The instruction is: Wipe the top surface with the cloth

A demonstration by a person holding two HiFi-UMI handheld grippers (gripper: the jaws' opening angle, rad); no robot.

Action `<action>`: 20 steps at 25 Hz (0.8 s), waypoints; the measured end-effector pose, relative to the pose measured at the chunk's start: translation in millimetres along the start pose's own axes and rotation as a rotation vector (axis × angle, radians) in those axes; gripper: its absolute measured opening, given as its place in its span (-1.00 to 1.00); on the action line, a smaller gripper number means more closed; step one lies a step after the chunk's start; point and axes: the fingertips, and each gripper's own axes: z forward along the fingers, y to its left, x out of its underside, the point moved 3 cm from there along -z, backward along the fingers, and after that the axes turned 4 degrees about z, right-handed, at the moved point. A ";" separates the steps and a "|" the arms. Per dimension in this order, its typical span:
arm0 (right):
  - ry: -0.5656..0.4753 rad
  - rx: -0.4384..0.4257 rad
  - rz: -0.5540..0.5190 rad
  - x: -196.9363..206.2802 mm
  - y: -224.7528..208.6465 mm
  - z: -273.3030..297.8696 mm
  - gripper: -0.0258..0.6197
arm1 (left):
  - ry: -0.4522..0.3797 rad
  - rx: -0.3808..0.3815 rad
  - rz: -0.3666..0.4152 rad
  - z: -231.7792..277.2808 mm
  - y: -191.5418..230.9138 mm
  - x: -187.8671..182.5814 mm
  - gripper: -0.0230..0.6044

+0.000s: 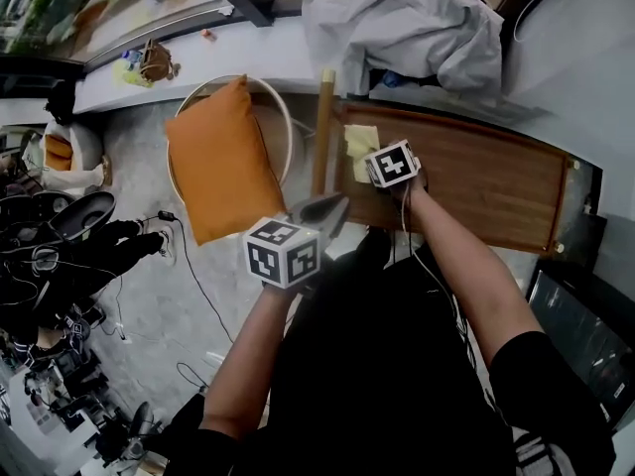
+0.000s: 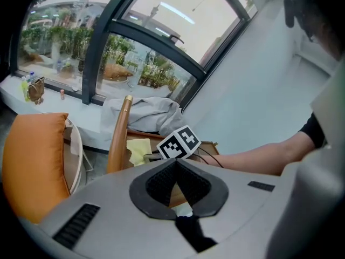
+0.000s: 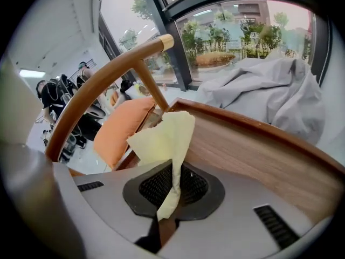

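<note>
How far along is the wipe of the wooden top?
Done: the pale yellow cloth is pinched in the shut right gripper. In hand: it is at the left end of the brown wooden table top. Left: nearly the whole top stretches beyond it; no wiped patch shows. The left gripper is shut, empty, off the table.

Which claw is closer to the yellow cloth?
Right. The right gripper is shut on the yellow cloth, holding it at the end of the wooden top. The left gripper, shut and empty, is off the top, back towards the person.
</note>
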 end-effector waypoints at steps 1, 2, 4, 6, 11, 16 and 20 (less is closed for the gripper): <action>0.002 0.004 0.011 4.6 -7.7 -4.8 -0.82 | 0.003 0.005 0.004 3.6 -4.0 -0.6 -0.90; 0.004 0.008 0.023 9.5 -16.1 -10.0 -0.82 | 0.007 0.010 0.006 7.7 -8.0 -1.1 -0.90; 0.008 0.019 0.041 19.8 -34.4 -21.4 -0.82 | 0.015 0.019 0.010 17.2 -17.2 -1.6 -0.90; 0.013 0.032 0.057 31.5 -53.7 -33.5 -0.82 | 0.023 0.031 0.017 27.4 -28.9 -2.1 -0.90; 0.016 0.062 0.097 56.0 -101.4 -62.2 -0.82 | 0.029 0.055 0.039 53.4 -59.6 -10.3 -0.90; 0.023 0.097 0.149 82.0 -147.8 -93.9 -0.82 | 0.039 0.080 0.058 78.0 -94.3 -14.1 -0.90; 0.022 0.126 0.187 100.3 -186.7 -117.0 -0.82 | 0.052 0.103 0.069 101.7 -120.0 -14.8 -0.90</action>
